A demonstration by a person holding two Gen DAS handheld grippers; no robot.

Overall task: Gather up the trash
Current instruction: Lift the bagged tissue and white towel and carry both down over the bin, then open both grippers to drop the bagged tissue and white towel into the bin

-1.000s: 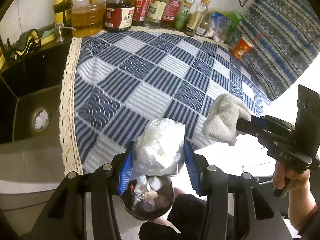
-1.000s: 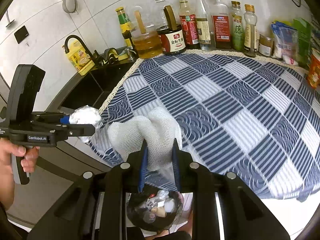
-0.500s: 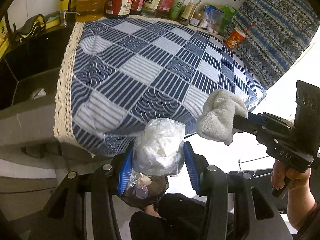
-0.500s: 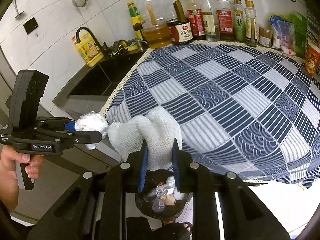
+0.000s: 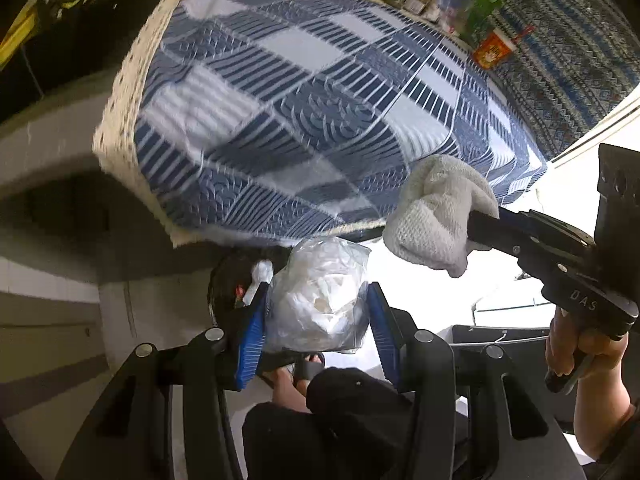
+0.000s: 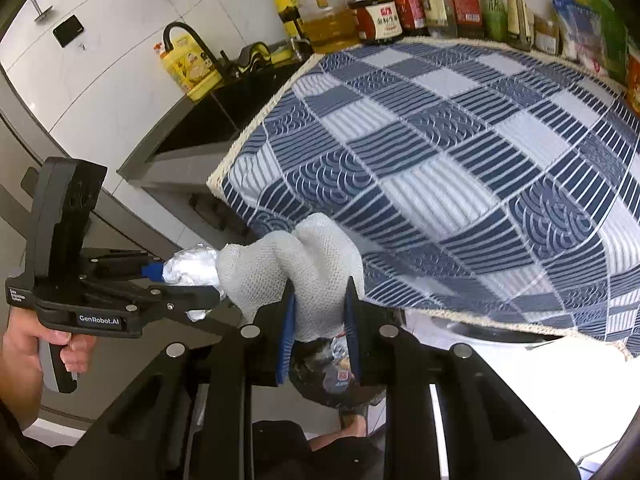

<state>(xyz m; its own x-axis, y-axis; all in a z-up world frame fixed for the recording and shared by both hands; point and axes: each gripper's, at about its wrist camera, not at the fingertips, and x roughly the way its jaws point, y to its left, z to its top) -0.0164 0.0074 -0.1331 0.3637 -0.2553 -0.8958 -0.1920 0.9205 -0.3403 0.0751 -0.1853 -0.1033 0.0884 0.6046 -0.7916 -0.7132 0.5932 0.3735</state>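
My left gripper [image 5: 316, 304] is shut on a clear plastic bag of crumpled white paper [image 5: 320, 304]; it shows as a silvery wad [image 6: 192, 270] in the right wrist view. My right gripper [image 6: 320, 300] is shut on a white knitted cloth [image 6: 296, 268], also seen at the right of the left wrist view [image 5: 440, 212]. Both are held off the front edge of the counter, above a black-lined trash bin [image 6: 332, 368] with rubbish in it; its rim shows behind the left finger [image 5: 224, 284].
The counter is covered by a blue and white checked cloth [image 6: 460, 152]. Bottles [image 6: 400, 4] and packets line the back wall. A black sink [image 6: 224, 108] with tap lies left. An orange cup [image 5: 494, 50] stands at the far right. The person's legs and foot [image 5: 288, 384] are below.
Both grippers have drawn back and down off the counter edge with their loads. The bin now lies just under and beyond the fingers.
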